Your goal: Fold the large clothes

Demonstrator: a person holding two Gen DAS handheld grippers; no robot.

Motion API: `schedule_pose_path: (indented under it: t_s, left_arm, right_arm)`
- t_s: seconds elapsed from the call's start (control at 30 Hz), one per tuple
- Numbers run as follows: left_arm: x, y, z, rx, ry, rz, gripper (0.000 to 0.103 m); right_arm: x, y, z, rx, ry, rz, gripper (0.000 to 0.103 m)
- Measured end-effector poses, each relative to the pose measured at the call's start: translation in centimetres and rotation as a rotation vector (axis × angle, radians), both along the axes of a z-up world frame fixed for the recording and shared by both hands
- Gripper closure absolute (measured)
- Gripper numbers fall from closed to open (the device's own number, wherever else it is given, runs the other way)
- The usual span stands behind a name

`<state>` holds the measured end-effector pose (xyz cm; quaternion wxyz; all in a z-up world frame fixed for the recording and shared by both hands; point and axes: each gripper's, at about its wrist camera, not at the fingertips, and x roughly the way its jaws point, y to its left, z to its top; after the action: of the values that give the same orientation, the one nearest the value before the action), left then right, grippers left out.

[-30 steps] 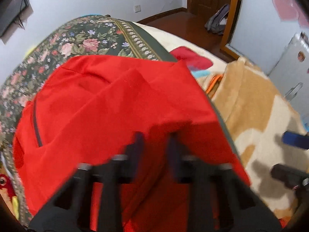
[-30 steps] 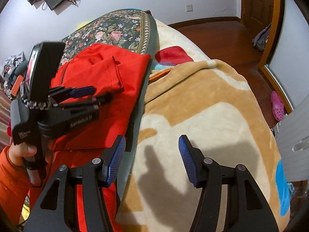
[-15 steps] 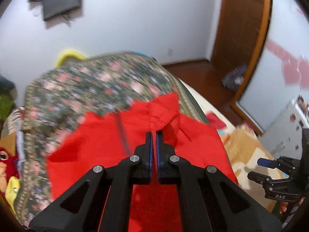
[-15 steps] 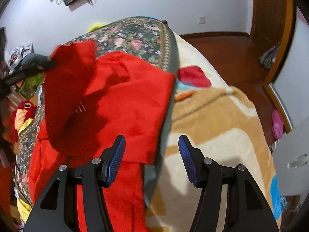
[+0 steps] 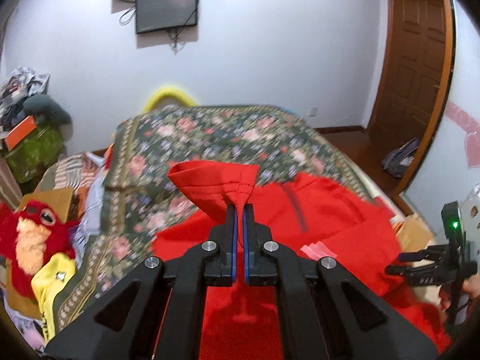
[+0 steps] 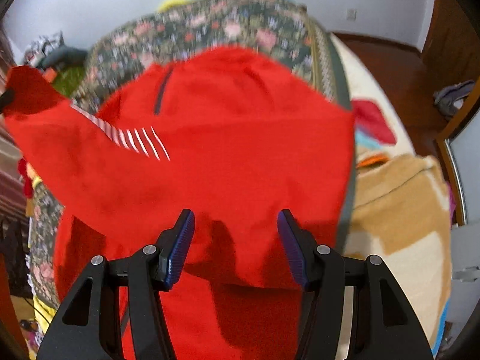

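Red garment (image 6: 228, 156) — large top or jacket in thin woven cloth, with a dark zip line near its far edge and a patch of white stripes on one sleeve. It lies spread over the bed, mostly on the floral bedspread (image 5: 210, 138), its near part draped toward the cameras. One sleeve is lifted clear of the body of the garment, its stitched cuff (image 5: 214, 177) flaring open above the grip.

Handling, as judged: light, soft, wholly limp. It will sag and slide wherever unsupported, and a single pinch carries only the cloth near it. Not fragile. Smooth enough to slip over itself when layered. Best holds are the hems, cuffs and seams, where the doubled cloth gives the fingers something to bite. For a fold, take two points along one edge so that it travels straight.

Left gripper (image 5: 239, 210) — fingers clenched on the sleeve just below the cuff, cloth bunched between the blue pads.

Right gripper (image 6: 235, 225) — fingers released and spread, nothing between them, poised above the near part of the garment; whether they touch the cloth cannot be told.

Beyond the garment, all on the bed:
- tan and cream blanket (image 6: 399, 210), just beside its right edge.
- red plush bird (image 5: 33, 234), off its left side.

Wall-mounted screen (image 5: 166, 9), well beyond the garment.
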<state>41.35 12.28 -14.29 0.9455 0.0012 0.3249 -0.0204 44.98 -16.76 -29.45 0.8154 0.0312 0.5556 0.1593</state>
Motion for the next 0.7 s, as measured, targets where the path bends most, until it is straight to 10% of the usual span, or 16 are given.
schedule_pose_path:
  t_s: [0.7]
  left_arm:
    - [-5.0, 9.4, -17.6, -0.016, 0.483, 0.122, 0.082]
  right_arm:
    - [-1.6, 3.6, -2.7, -0.173, 0.001, 0.098, 0.041]
